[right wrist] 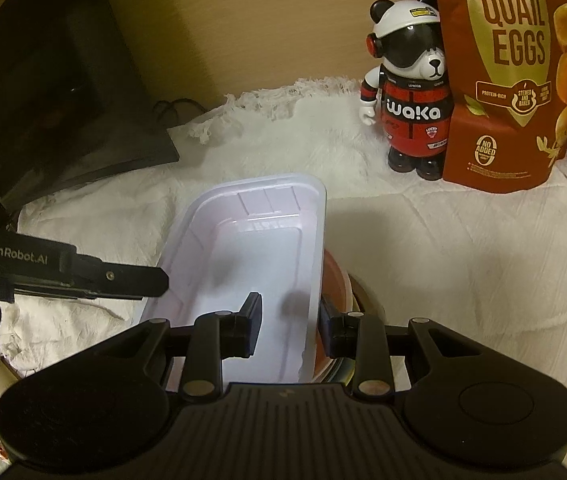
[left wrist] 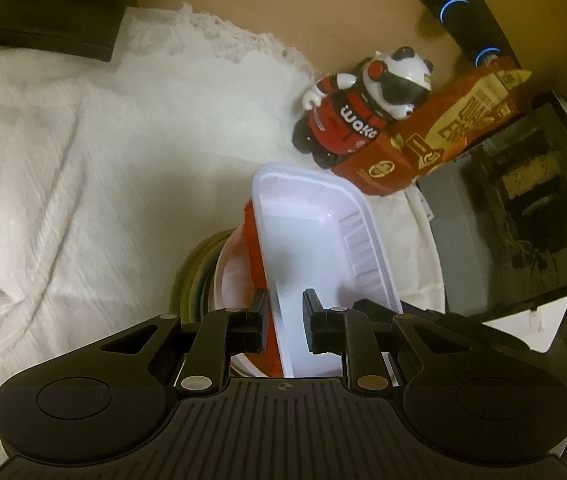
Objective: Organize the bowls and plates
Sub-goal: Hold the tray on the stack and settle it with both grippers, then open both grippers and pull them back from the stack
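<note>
Two grippers clamp the white rectangular tray (right wrist: 251, 256), the left gripper (left wrist: 285, 322) nipping one long wall, the right gripper (right wrist: 289, 330) the opposite wall. It sits atop the stacked bowls (left wrist: 239, 268) on the white cloth (left wrist: 63, 160). Nesting seems underway; next, let go evenly.

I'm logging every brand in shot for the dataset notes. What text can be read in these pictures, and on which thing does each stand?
"ANTIBIOTIC-FREE QUAIL EGGS", "PROTEIN-RICH", "NO ADDED": red snack pouch.
"waka": chest of the panda figurine.
"GenRobot.AI": finger of the left gripper.
The pouch's other small print, the figurine's helmet strip and its lower badge are too small to read.
In the left wrist view the pouch's print is too skewed to read.
</note>
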Motion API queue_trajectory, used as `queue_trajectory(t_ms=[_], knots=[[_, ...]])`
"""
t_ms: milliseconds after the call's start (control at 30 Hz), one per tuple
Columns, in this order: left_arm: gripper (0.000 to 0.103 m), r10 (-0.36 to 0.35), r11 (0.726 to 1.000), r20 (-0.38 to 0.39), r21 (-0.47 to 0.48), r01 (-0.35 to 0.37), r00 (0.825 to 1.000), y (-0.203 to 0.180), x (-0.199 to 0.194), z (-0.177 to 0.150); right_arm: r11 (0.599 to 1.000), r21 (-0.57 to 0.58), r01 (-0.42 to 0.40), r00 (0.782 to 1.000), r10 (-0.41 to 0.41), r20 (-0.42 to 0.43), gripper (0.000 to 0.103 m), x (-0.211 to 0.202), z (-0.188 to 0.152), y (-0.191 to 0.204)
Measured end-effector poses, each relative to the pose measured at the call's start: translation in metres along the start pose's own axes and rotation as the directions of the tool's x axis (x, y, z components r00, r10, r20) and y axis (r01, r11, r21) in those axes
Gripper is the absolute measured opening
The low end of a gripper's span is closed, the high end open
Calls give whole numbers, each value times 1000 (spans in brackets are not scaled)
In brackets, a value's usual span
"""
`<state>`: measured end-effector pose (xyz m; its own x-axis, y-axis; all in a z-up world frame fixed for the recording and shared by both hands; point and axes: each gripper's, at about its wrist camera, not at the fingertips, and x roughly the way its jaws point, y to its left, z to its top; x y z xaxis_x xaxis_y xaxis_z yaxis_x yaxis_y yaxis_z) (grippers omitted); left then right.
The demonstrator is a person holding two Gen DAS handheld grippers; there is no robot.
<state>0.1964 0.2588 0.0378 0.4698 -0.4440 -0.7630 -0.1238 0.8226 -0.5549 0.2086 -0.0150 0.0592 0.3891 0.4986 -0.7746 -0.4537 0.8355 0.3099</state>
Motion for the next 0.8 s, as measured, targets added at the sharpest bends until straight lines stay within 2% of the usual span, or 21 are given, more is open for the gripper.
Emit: queue_trajectory(t_ms=[333, 533, 667, 733, 800], knots=[[21, 5, 1000, -5, 12, -5, 1000, -2, -1, -4, 1000, 6, 2, 1000, -2, -4, 31, -2, -4, -1], [21, 4, 1000, 9, 21, -4, 1000, -1, -6, -6, 999, 20, 28, 999, -29, 25, 31, -8, -6, -1], [21, -36, 999, 74, 19, 35, 997, 2, -23, -15, 997, 57, 57, 996, -61, 72, 31, -23, -13, -1], [21, -55, 997, 127, 60, 47, 990, 0, -34, -22, 994, 82, 69, 991, -78, 110, 31, -38, -19, 1], [21, -41, 993, 193, 114, 19, 980, -4, -45, -35, 992, 87, 89, 983, -101, 156, 32, -55, -26, 5]])
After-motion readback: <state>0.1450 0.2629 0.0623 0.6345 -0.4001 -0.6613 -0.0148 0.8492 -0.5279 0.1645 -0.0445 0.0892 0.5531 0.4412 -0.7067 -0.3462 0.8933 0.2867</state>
